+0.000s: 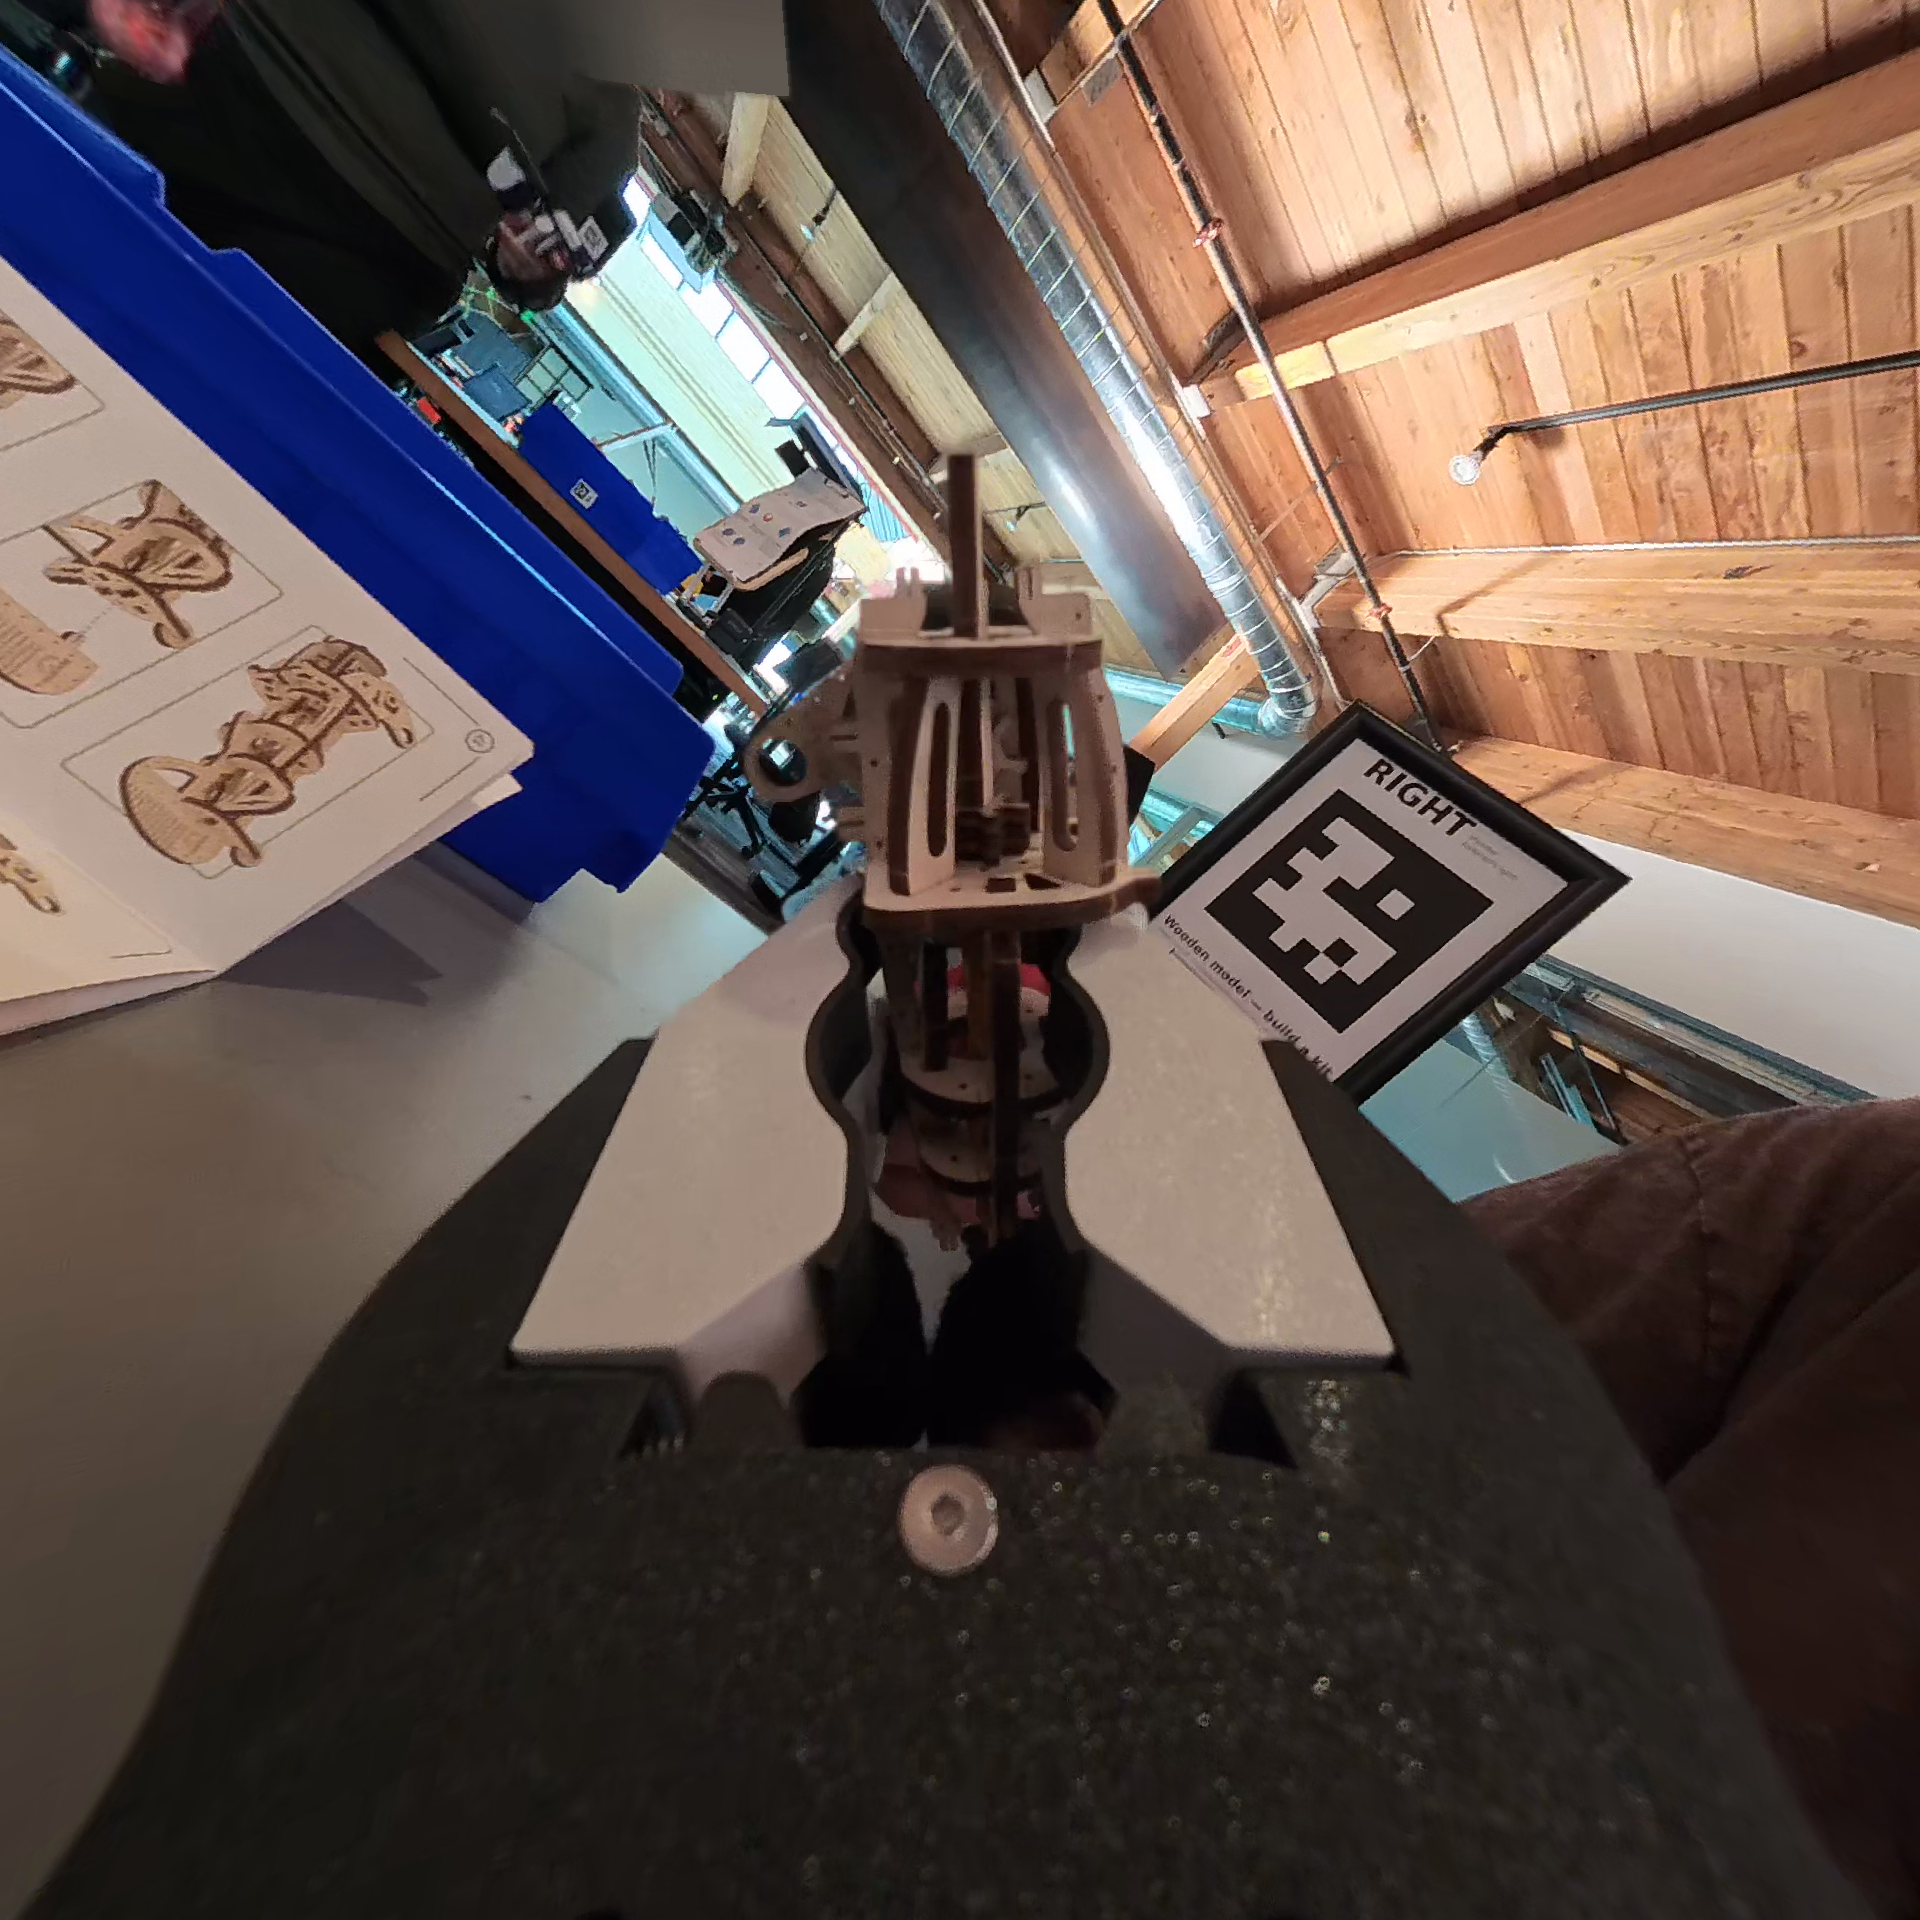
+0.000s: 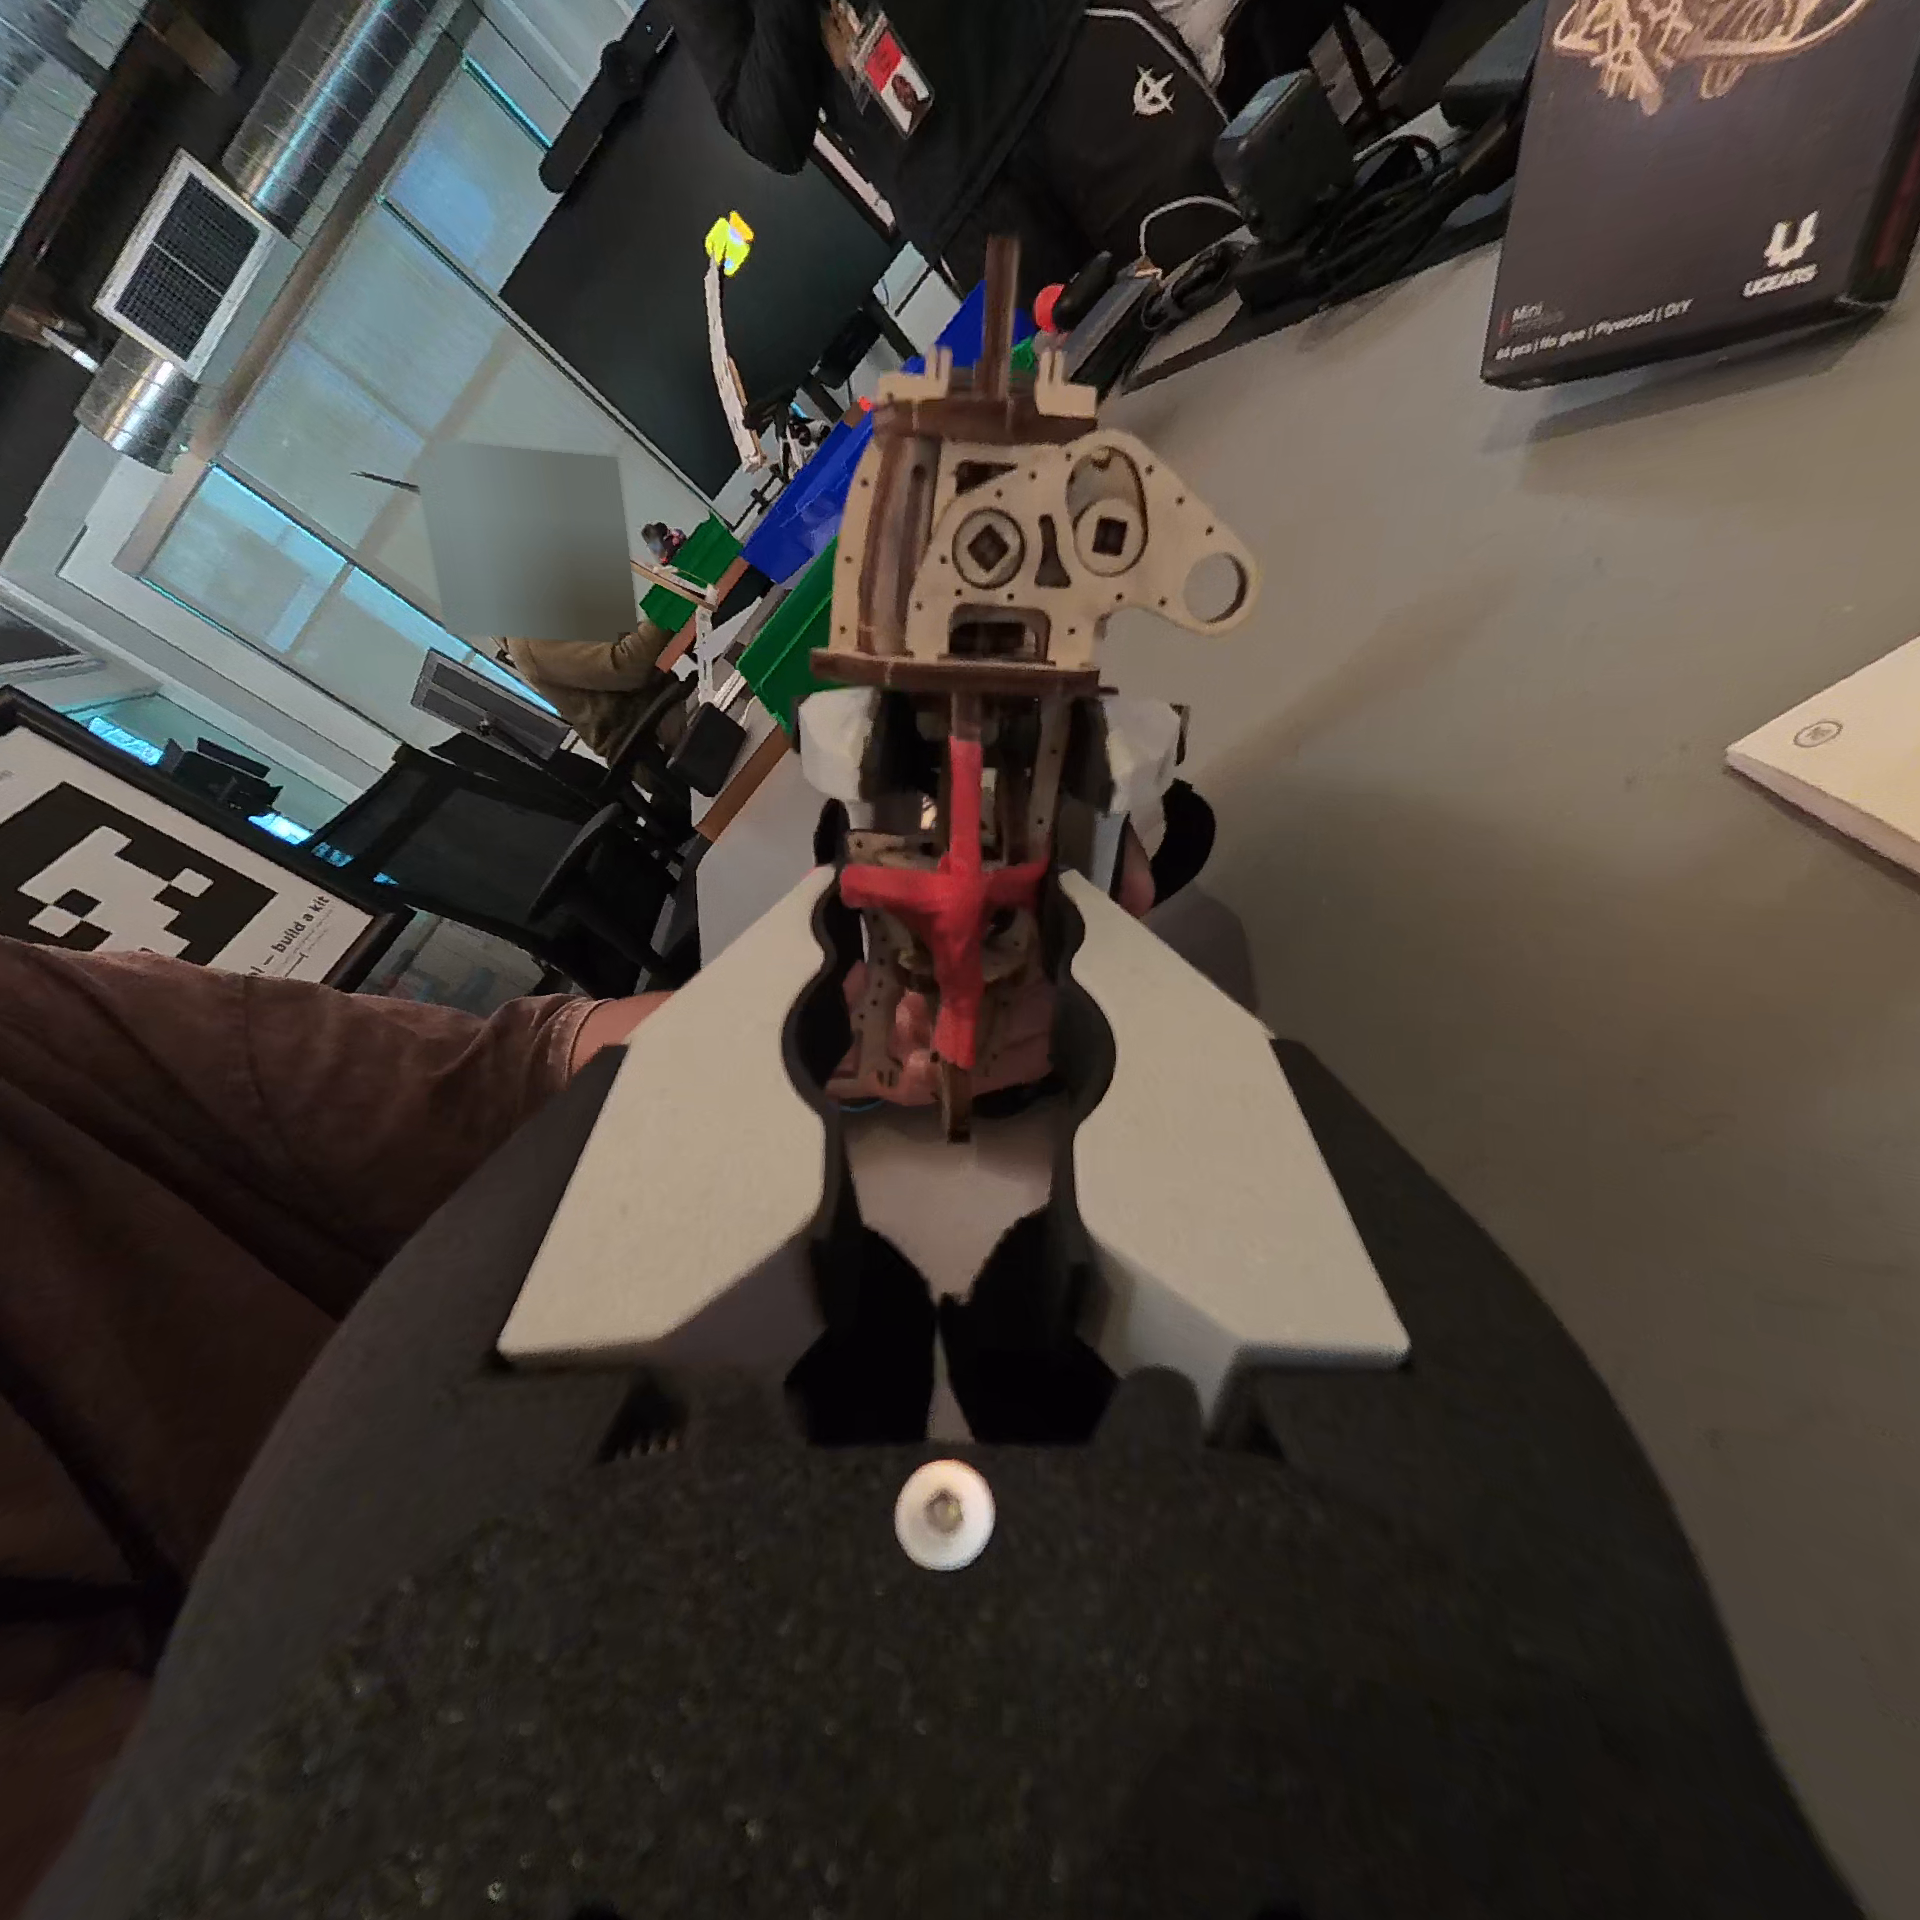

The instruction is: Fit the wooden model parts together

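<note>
A part-built wooden model (image 1: 987, 769) of pale plywood plates, discs and a dark central rod is held in the air between both grippers. My left gripper (image 1: 961, 935) is shut on its lower half, with the upper cage and rod sticking out past the fingertips. In the right wrist view the model (image 2: 1039, 540) shows a flat side plate with holes and a red band (image 2: 961, 894) crossed over its lower part. My right gripper (image 2: 945, 914) is shut on that lower part. The left gripper's white fingers (image 2: 1143, 743) clamp the model just beyond.
An open instruction booklet (image 1: 208, 644) leans on a blue bin (image 1: 468, 582). A framed marker sign (image 1: 1382, 894) stands on the grey table (image 2: 1558, 935). A black kit box (image 2: 1683, 187) and a white booklet (image 2: 1839, 758) lie at the right. A brown sleeve (image 2: 208, 1091) is close by. Tip to tip, the grippers are about 5 centimetres apart.
</note>
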Demonstrator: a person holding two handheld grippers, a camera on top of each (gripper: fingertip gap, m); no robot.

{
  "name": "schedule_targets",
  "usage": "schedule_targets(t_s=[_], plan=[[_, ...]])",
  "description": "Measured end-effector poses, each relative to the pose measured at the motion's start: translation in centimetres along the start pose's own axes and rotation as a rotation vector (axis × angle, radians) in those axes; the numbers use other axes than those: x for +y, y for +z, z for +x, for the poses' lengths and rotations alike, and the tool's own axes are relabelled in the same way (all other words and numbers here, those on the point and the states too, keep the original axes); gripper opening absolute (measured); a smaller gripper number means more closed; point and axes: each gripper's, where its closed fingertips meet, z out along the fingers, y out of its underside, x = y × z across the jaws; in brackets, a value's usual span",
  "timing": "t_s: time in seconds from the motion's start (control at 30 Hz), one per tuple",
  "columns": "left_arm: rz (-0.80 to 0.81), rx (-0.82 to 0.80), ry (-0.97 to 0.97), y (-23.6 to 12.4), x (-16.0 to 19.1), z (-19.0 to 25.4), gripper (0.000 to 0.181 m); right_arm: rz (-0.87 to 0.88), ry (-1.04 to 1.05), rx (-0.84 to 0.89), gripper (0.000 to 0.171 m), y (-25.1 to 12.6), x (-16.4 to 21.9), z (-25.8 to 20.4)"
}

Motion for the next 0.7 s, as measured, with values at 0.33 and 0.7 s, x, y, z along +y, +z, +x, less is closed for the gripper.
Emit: schedule_targets(t_s=[0.33, 0.7], plan=[[0.048, 0.055, 0.004, -1.0, -1.2, 0.7, 0.026, 0.013, 0.038, -0.070, 0.048, -0.4, 0.1, -0.7], [0.029, 0.010, 0.020, -0.7, -0.8, 0.1, 0.026, 0.011, 0.026, -0.032, 0.037, 0.2, 0.3, 0.0]])
